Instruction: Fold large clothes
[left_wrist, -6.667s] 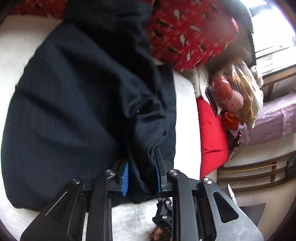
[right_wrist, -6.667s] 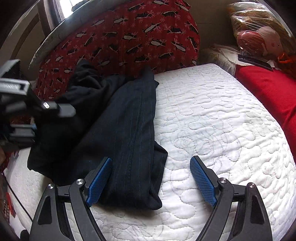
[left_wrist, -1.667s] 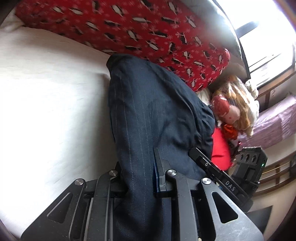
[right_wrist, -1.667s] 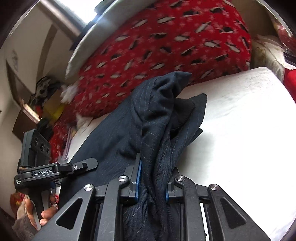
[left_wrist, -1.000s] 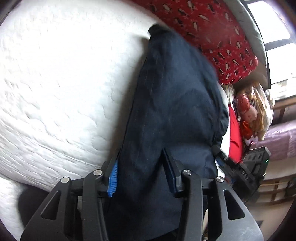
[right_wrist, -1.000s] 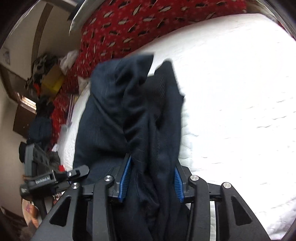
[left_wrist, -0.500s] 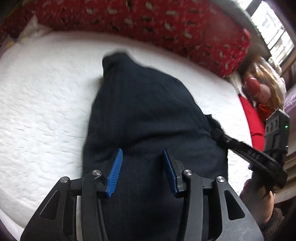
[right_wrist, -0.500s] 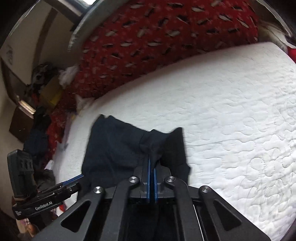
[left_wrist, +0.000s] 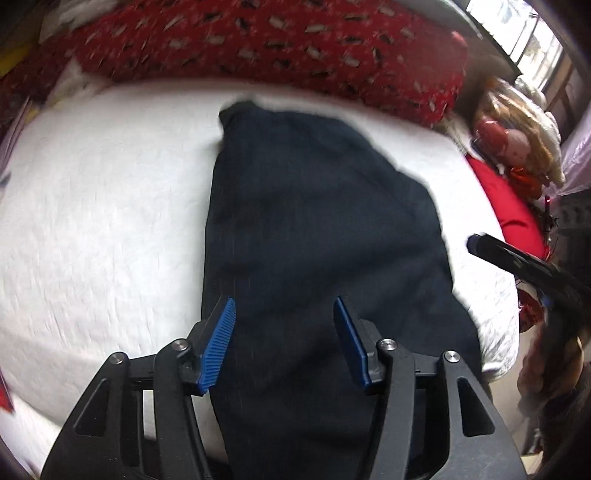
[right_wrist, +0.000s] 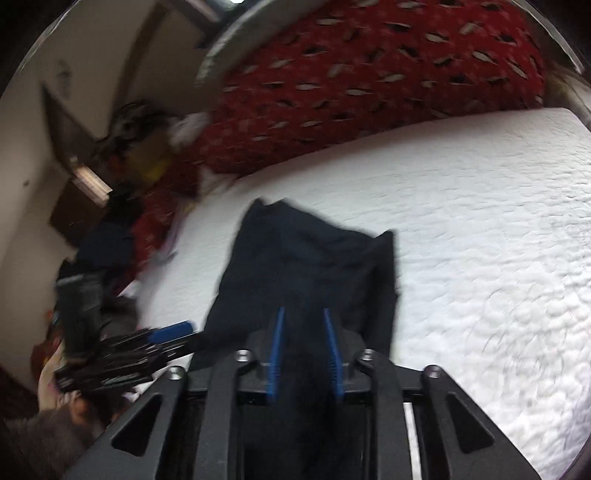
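Note:
A dark navy pinstriped garment (left_wrist: 314, 221) lies folded lengthwise on the white quilted mattress (left_wrist: 92, 221), with its near end hanging over the front edge. My left gripper (left_wrist: 284, 343) hovers over that near end. Its jaws are opening, and the blue pads (left_wrist: 218, 347) stand apart without pressing the cloth. In the right wrist view the same garment (right_wrist: 306, 258) runs away from my right gripper (right_wrist: 303, 350). The right jaws are opening too, and dark cloth still lies in the narrow gap. Each gripper shows in the other's view: the right gripper (left_wrist: 517, 262) and the left gripper (right_wrist: 122, 354).
A long red patterned bolster (left_wrist: 295, 48) lines the far side of the mattress (right_wrist: 480, 258). A doll in a plastic bag (left_wrist: 517, 136) and a red cushion (left_wrist: 513, 214) sit at the right end. Piled clutter (right_wrist: 122, 147) stands beyond the left end. A hand (right_wrist: 74, 410) holds the left gripper.
One second ago both grippers held bunches of the garment. Since then it has been laid flat. The left jaws have spread wider, the right jaws have parted from shut, and both grippers have lifted.

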